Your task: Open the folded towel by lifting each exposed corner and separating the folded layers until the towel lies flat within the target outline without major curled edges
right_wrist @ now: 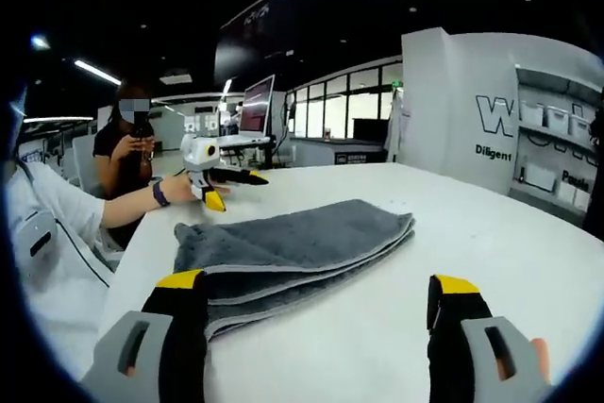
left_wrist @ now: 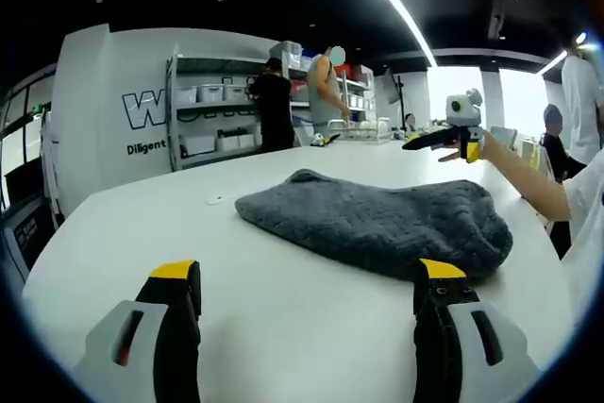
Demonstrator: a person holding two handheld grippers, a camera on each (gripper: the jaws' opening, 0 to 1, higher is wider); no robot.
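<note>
A grey towel (left_wrist: 377,219) lies folded on the white table (left_wrist: 283,327), its stacked layers and pale hems facing me in the right gripper view (right_wrist: 293,247). My left gripper (left_wrist: 308,276) hovers low over the table just short of the towel, jaws wide open and holding nothing. The right gripper (right_wrist: 317,282) is also open and empty, at the towel's layered edge. Each gripper shows in the other's view beyond the towel, held in a hand: the right gripper (left_wrist: 441,145) and the left gripper (right_wrist: 236,190), both above the table.
Shelving with white bins (left_wrist: 217,106) stands against the back wall, with two people beside it. A seated person (right_wrist: 132,153) holds a phone past the table's far edge. Bare tabletop (right_wrist: 491,233) spreads around the towel.
</note>
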